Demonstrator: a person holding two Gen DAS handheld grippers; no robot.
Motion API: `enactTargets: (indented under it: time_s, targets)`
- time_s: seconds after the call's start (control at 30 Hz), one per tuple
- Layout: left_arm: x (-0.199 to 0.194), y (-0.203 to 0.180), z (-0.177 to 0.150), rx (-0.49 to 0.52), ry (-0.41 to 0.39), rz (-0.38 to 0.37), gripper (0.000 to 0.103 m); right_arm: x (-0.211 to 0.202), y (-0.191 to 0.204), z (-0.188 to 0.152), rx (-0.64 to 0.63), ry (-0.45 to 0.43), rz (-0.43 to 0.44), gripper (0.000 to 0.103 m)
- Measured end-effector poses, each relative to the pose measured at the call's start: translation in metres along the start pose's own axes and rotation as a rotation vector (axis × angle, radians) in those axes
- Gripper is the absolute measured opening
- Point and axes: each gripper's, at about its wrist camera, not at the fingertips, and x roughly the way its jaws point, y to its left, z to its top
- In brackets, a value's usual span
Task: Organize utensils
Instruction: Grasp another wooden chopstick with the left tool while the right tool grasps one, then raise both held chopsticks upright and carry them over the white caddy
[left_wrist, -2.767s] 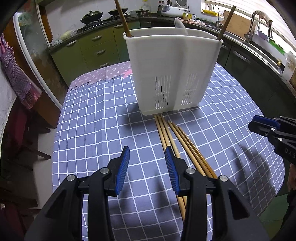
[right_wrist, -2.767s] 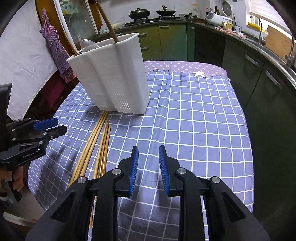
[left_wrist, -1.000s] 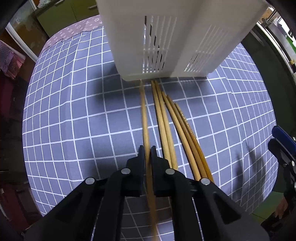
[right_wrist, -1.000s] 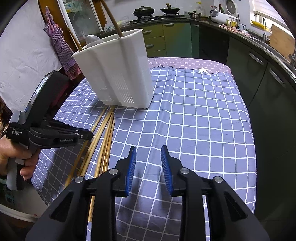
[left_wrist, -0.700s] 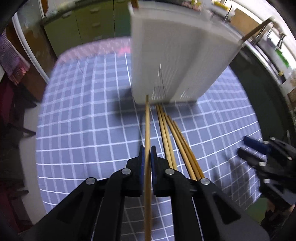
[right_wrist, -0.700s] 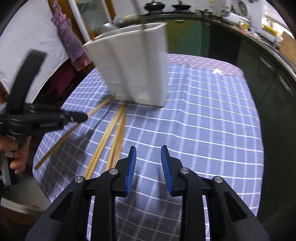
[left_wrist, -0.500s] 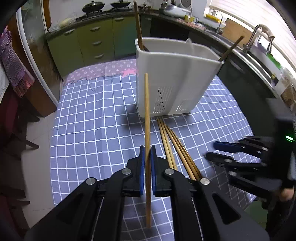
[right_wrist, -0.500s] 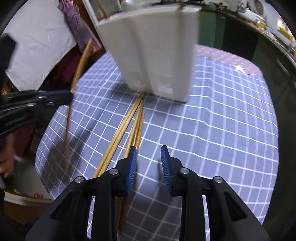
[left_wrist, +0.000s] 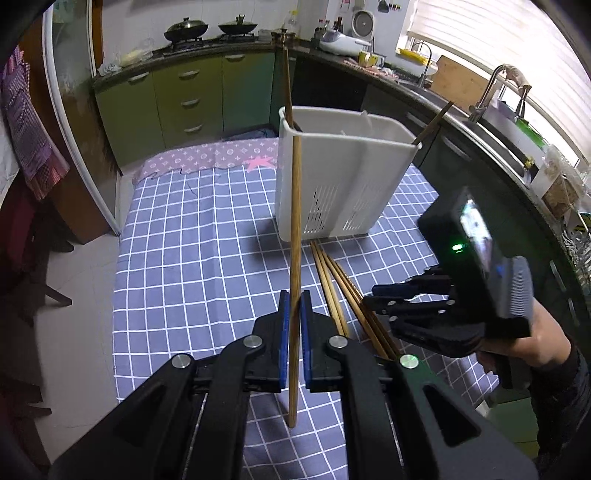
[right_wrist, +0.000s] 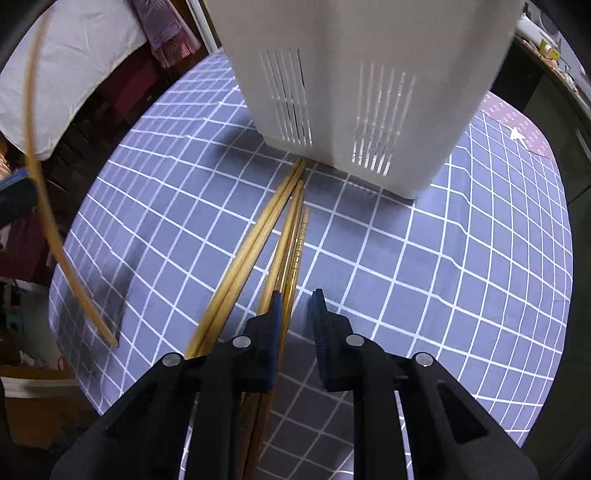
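My left gripper (left_wrist: 291, 303) is shut on one wooden chopstick (left_wrist: 295, 221) and holds it nearly upright above the checked tablecloth (left_wrist: 192, 266), in front of the white utensil holder (left_wrist: 343, 184). The same chopstick shows at the left of the right wrist view (right_wrist: 48, 206). Several more chopsticks (right_wrist: 273, 243) lie on the cloth in front of the holder (right_wrist: 369, 81). My right gripper (right_wrist: 296, 299) is open and low over the near ends of these chopsticks; it also shows in the left wrist view (left_wrist: 406, 306).
The holder has chopsticks (left_wrist: 286, 88) standing in it. Green kitchen cabinets (left_wrist: 184, 99) and a counter with a sink (left_wrist: 495, 122) ring the table. The table's edges drop off at the left (left_wrist: 118, 295) and near side.
My left gripper closed on one chopstick, lifted it off the cloth and tilted it upright. My right gripper moved left and down over the chopsticks lying on the cloth.
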Motion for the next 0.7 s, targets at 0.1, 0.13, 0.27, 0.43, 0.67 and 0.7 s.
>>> enactTargets:
  time_s: [0.1, 0.13, 0.27, 0.43, 0.67, 0.7]
  targets:
    - [-0.008, 0.000, -0.003, 0.009, -0.019, -0.002, 0.006, 0.002, 0.004, 0.004, -0.011, 0.008, -0.031, 0.017]
    - [-0.010, -0.001, -0.004, 0.015, -0.025, -0.001, 0.006, 0.004, 0.005, 0.006, -0.014, 0.012, -0.046, 0.016]
    - [-0.015, -0.003, -0.007, 0.027, -0.033, -0.004, 0.006, 0.011, 0.008, 0.009, -0.023, 0.033, -0.071, 0.012]
    - [-0.017, -0.006, -0.008, 0.037, -0.038, -0.003, 0.006, 0.011, 0.013, 0.011, -0.039, 0.035, -0.083, 0.010]
    - [-0.022, -0.009, -0.012, 0.054, -0.047, 0.002, 0.006, -0.019, 0.005, -0.001, 0.008, -0.082, -0.033, 0.007]
    - [-0.021, -0.009, -0.012, 0.054, -0.046, -0.001, 0.006, -0.026, 0.004, -0.004, 0.012, -0.102, -0.027, 0.007]
